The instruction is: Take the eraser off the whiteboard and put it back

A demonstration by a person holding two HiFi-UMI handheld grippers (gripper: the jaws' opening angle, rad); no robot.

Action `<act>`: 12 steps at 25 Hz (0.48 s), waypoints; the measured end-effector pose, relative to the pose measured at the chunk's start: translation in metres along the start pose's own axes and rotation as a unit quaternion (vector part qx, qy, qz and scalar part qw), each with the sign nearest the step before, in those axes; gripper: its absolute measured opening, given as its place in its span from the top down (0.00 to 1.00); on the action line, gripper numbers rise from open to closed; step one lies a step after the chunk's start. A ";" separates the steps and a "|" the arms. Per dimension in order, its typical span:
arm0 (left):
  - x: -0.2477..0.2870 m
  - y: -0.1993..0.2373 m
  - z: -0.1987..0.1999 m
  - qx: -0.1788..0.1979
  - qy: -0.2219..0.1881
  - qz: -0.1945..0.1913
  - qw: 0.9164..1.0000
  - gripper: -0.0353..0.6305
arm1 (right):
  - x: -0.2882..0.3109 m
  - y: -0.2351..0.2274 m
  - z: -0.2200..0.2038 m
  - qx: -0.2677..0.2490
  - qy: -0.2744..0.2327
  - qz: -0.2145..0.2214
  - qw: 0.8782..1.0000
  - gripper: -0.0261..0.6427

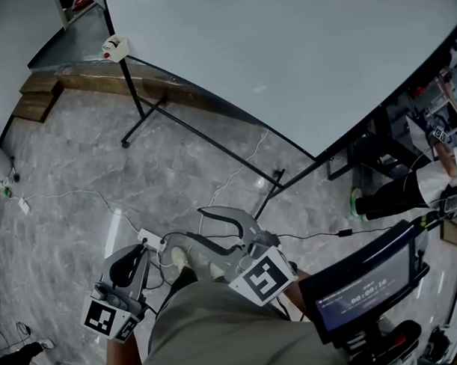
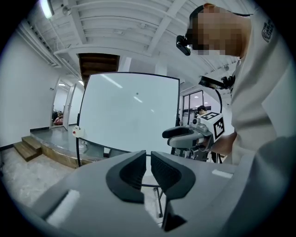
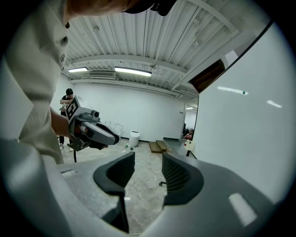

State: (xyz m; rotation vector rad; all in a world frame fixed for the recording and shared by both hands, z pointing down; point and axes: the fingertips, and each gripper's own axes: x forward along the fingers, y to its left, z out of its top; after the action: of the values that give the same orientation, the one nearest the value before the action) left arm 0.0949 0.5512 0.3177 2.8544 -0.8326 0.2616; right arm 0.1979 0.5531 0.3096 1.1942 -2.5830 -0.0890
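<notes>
White and glossy, the whiteboard (image 1: 292, 60) is filling the top of the head view, its upper and right parts running out of frame. It is standing on a black stand (image 1: 178, 124). Grey marbled floor (image 1: 79, 180) is spreading beneath it, with a wooden step (image 1: 37, 96) lying at the left behind the board. A dark screen (image 1: 367, 288) is leaning in at the lower right, its figures too blurred to read. Another person (image 1: 408, 188) is being cut off by the right edge, only legs and a hand showing.

Far off by the back wall, a white bin (image 3: 134, 138) is standing, too small to see into.

Low in the head view, the person's own clothing is covering both arms. The right gripper (image 3: 148, 156) is holding its jaws well apart, with only floor showing between them. The left gripper (image 2: 148, 155) is holding its jaws almost together, with a thin slit left and nothing in it. Both are hanging well apart from the board.

A white cable (image 1: 71, 199) is trailing across the floor to a power strip (image 1: 148, 236).

The eraser (image 1: 114, 47), a small white block with a red spot, is sitting at the whiteboard's left edge, its detail too small to make out.
</notes>
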 end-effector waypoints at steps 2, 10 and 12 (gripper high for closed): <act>-0.004 -0.009 -0.004 0.003 0.003 0.008 1.000 0.89 | -0.009 0.005 -0.007 0.001 -0.003 0.006 1.000 0.68; -0.046 -0.005 -0.003 0.021 0.033 0.109 0.993 0.89 | -0.036 0.005 -0.037 -0.022 -0.013 0.046 0.999 0.68; -0.064 0.020 0.000 0.030 0.034 0.129 0.991 0.89 | -0.029 0.002 -0.043 -0.010 -0.001 0.029 1.000 0.68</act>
State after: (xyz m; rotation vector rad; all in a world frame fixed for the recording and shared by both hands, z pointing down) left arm 0.0311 0.5676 0.3064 2.7702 -1.1985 0.4192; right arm 0.2262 0.5790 0.3438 1.1127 -2.6106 -0.1026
